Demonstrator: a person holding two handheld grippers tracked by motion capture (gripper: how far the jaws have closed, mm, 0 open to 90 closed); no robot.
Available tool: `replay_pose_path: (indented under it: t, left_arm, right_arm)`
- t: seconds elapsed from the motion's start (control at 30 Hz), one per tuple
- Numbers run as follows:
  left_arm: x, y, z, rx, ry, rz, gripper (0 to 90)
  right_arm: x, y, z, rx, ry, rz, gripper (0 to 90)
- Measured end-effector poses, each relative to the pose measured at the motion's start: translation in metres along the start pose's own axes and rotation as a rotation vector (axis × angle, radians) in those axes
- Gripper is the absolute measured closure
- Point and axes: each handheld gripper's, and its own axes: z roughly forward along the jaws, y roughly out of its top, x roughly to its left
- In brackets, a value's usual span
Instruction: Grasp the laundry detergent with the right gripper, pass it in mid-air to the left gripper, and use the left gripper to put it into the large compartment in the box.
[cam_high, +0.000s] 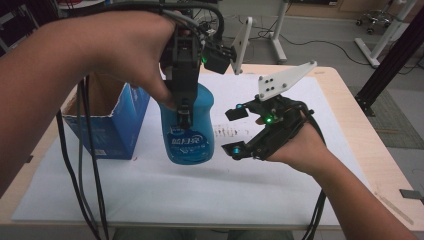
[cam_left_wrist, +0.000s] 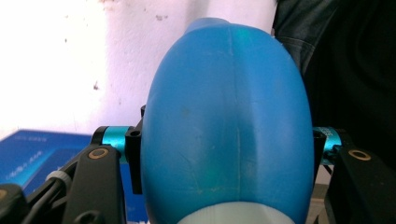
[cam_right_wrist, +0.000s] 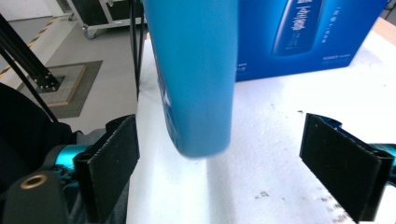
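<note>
Left gripper (cam_high: 184, 116) fingers (cam_left_wrist: 134, 161) clamped on smooth blue plastic bottle (cam_high: 189, 131), hoisted at frame centre above white-covered bench (cam_high: 150, 195). Right gripper (cam_high: 245, 131) fingers (cam_right_wrist: 109, 165) spread wide, gripping nothing. Lift apparently done; placement, maybe into open blue cardboard box (cam_high: 107, 125) centre-left, remained.

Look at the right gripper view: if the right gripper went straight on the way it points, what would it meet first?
The right gripper would probably meet the blue bottle first, hanging between its open jaws' lines; the blue box stands farther behind. Depth is uncertain.
</note>
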Motion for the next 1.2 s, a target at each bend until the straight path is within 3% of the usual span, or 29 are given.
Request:
replay_pose_path:
  t: [0.07,0.37,0.5,0.6,0.63,0.7,0.8,1.1,1.13,1.2]
  left_arm:
    - [0.002,-0.004,-0.004,-0.002,0.003,-0.018,39.6]
    - [0.01,-0.031,-0.025,-0.031,-0.018,-0.107,39.6]
    - [0.012,-0.046,-0.04,-0.048,-0.014,-0.165,39.5]
    - [0.014,-0.058,-0.053,-0.06,-0.012,-0.232,39.4]
    - [0.014,-0.058,-0.053,-0.06,-0.012,-0.232,39.4]
    - [0.019,-0.07,-0.066,-0.066,-0.017,-0.309,39.3]
    - [0.025,-0.079,-0.075,-0.058,-0.026,-0.386,39.2]
    - [0.047,-0.117,-0.093,-0.074,0.021,-0.598,39.2]
    - [0.047,-0.117,-0.093,-0.074,0.021,-0.598,39.2]
    - [0.056,-0.131,-0.092,-0.064,0.038,-0.677,39.2]
  right_arm:
    - [-0.001,0.002,-0.003,0.017,-0.025,-0.008,3.3]
    - [-0.006,0.013,-0.014,0.099,-0.067,-0.042,0.7]
    - [-0.01,0.018,-0.02,0.145,-0.107,-0.062,0.6]
    - [-0.012,0.022,-0.026,0.197,-0.123,-0.074,0.6]
    - [-0.012,0.022,-0.026,0.197,-0.123,-0.074,0.6]
    - [-0.014,0.027,-0.031,0.256,-0.147,-0.107,0.6]
    - [-0.016,0.029,-0.035,0.31,-0.158,-0.122,0.6]
    - [-0.018,0.027,-0.042,0.365,-0.163,-0.125,0.6]
    - [-0.018,0.027,-0.042,0.365,-0.163,-0.125,0.6]
    - [-0.018,0.026,-0.042,0.373,-0.162,-0.128,0.6]
